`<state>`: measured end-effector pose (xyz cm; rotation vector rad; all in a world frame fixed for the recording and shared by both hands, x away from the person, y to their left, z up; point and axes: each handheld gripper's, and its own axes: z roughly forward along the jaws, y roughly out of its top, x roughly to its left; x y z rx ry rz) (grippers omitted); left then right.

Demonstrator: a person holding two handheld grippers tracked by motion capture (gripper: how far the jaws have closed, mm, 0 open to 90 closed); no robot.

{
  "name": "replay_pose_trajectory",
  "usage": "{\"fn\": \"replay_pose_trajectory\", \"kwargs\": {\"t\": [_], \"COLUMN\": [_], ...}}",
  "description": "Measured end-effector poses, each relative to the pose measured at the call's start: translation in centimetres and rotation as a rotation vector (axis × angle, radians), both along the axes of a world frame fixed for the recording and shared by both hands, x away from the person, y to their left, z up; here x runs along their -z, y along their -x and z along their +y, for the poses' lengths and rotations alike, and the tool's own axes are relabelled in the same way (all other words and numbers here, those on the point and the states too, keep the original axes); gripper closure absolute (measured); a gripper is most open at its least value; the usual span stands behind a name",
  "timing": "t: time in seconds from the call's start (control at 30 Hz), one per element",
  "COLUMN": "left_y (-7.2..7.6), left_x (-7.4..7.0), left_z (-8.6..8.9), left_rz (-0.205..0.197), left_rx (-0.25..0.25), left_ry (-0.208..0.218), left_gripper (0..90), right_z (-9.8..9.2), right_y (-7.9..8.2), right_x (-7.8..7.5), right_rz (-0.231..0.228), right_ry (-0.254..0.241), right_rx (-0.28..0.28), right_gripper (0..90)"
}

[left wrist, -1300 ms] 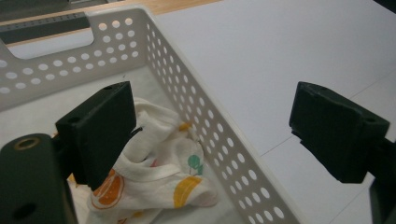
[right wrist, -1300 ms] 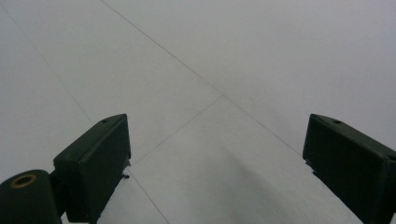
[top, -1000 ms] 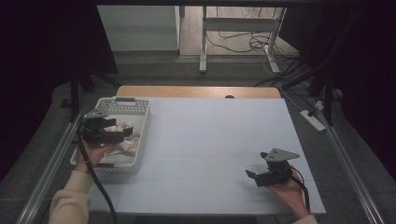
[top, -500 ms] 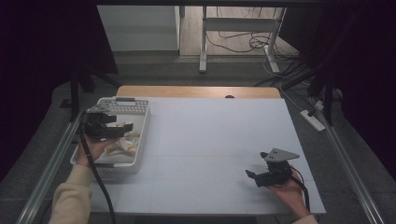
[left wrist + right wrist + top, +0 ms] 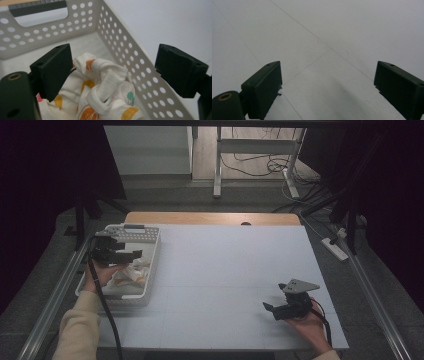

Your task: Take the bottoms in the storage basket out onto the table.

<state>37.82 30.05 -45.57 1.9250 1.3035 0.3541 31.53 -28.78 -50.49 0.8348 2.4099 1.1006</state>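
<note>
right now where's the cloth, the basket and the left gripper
cloth (image 5: 105, 82), left gripper view, on the knotted fold in its middle
basket (image 5: 130, 57), left gripper view, on its perforated side wall
left gripper (image 5: 131, 254), high view, between its open jaw tips over the basket

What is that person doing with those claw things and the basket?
A person holds a claw in each hand at a white table. The left claw is open and hangs over a white basket with holes in its walls. Inside lies a crumpled white cloth with orange and green prints, and the claw is not touching it yet. It looks ready to pick the cloth up. The right claw is open too, with nothing in it, low over the bare table near the front right.
</note>
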Motion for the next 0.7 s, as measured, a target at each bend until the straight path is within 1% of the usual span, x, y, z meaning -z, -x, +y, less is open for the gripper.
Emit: {"fn": "replay_pose_trajectory", "kwargs": {"t": [0.03,0.13,0.2,0.23,0.27,0.37,0.4,0.43,0.47,0.53,0.63,0.67,0.7], "left_y": [0.0,-0.1,-0.2,-0.3,-0.3,-0.5,-0.5,-0.6,-0.6,-0.7,-0.9,-0.9,-0.9], "left_x": [0.1,0.6,0.8,1.0,1.0,1.5,1.5,1.6,1.7,1.8,2.3,2.3,2.4], "left_z": [0.1,0.2,0.3,0.3,0.3,0.3,0.3,0.4,0.4,0.5,0.6,0.6,0.7], "left_rz": [0.008,0.033,0.039,0.049,0.049,0.067,0.067,0.079,0.083,0.086,0.110,0.110,0.113], "left_rx": [-0.001,-0.005,-0.007,-0.009,-0.009,-0.013,-0.013,-0.013,-0.012,-0.014,-0.020,-0.020,-0.023], "left_ry": [-0.001,-0.013,-0.016,-0.027,-0.027,-0.048,-0.048,-0.043,-0.041,-0.045,-0.057,-0.057,-0.066], "left_gripper": [14.4,14.5,14.5,14.5,14.5,14.4,14.4,14.3,14.3,14.3,14.1,14.2,14.2], "right_z": [0.0,0.0,0.0,0.0,0.0,0.0,0.0,0.0,0.0,0.0,0.1,0.1,0.1], "right_y": [0.1,0.1,0.1,0.1,0.1,0.1,0.1,0.1,0.1,0.1,0.0,0.0,0.0], "right_x": [-0.1,-0.1,-0.1,-0.1,-0.1,0.0,0.0,0.0,0.0,0.0,0.0,0.0,0.0], "right_rz": [-0.008,-0.010,-0.009,-0.008,-0.008,-0.006,-0.006,-0.005,-0.006,-0.005,-0.002,-0.002,-0.002], "right_ry": [-0.001,0.001,0.001,0.000,0.000,0.002,0.002,0.002,0.003,0.004,0.005,0.005,0.006], "right_rx": [0.000,-0.001,0.000,-0.001,-0.001,-0.002,-0.002,-0.004,-0.004,-0.004,-0.007,-0.007,-0.008], "right_gripper": [7.9,7.9,7.9,7.9,7.9,7.9,7.9,7.9,7.9,7.9,7.9,7.9,7.8]}}
